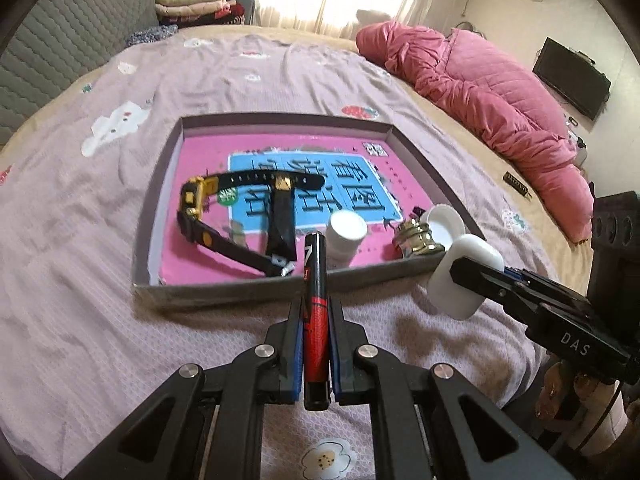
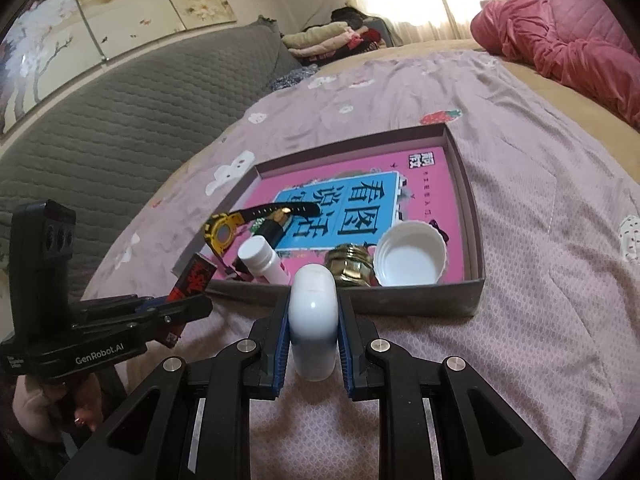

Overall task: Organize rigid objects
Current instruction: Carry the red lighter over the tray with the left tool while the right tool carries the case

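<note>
My left gripper (image 1: 316, 316) is shut on a flat red-and-black box (image 1: 315, 312), held edge-on just before the near wall of a shallow grey tray (image 1: 224, 292). My right gripper (image 2: 313, 312) is shut on a white oval case (image 2: 313, 320), also just short of the tray (image 2: 420, 300). The right gripper and its case (image 1: 464, 276) show at the right of the left wrist view. In the tray lie a pink-and-blue book (image 1: 280, 168), a yellow-and-black watch (image 1: 196, 204), a white bottle (image 1: 346, 236), a brass piece (image 1: 416, 240) and a white lid (image 2: 412, 256).
The tray sits on a lilac patterned bedspread (image 1: 80, 220). A pink quilt (image 1: 500, 100) is heaped at the right. A small dark bar (image 1: 518, 186) lies beside it. A grey padded sofa back (image 2: 120, 120) and folded clothes (image 2: 332, 40) are beyond.
</note>
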`<action>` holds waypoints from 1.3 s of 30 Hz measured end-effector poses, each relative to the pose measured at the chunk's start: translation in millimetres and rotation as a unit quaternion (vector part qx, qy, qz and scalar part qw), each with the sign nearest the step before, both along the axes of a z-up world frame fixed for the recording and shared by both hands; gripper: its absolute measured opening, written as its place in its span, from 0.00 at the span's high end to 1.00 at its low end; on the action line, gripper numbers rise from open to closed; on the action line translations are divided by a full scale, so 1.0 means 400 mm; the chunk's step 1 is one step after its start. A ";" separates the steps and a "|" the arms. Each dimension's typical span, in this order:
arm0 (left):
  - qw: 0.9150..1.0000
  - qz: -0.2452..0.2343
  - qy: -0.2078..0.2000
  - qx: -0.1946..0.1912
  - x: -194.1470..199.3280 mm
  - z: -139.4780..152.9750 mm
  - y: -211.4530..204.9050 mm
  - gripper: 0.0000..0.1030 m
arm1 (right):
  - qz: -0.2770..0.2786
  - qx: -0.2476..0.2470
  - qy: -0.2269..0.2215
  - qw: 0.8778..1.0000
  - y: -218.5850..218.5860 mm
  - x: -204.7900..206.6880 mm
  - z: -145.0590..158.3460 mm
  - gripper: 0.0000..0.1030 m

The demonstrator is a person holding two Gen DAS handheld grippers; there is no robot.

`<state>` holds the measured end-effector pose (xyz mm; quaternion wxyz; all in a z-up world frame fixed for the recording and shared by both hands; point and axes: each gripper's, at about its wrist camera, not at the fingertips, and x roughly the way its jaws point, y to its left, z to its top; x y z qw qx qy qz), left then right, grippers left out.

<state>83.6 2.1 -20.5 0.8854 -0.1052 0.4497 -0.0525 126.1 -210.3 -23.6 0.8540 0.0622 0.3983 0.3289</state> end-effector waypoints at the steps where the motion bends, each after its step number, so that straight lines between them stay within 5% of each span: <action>1: 1.000 0.002 -0.003 0.000 -0.002 0.004 0.002 0.90 | 0.001 0.002 -0.002 1.000 0.001 -0.001 0.003 0.79; 13: 0.999 0.014 -0.047 -0.007 0.000 0.043 0.026 0.90 | -0.001 0.037 -0.034 0.999 -0.013 0.004 0.055 0.79; 39: 0.998 -0.001 -0.053 -0.030 0.114 -0.006 0.019 0.90 | -0.053 0.054 -0.035 0.996 -0.053 0.073 0.066 0.79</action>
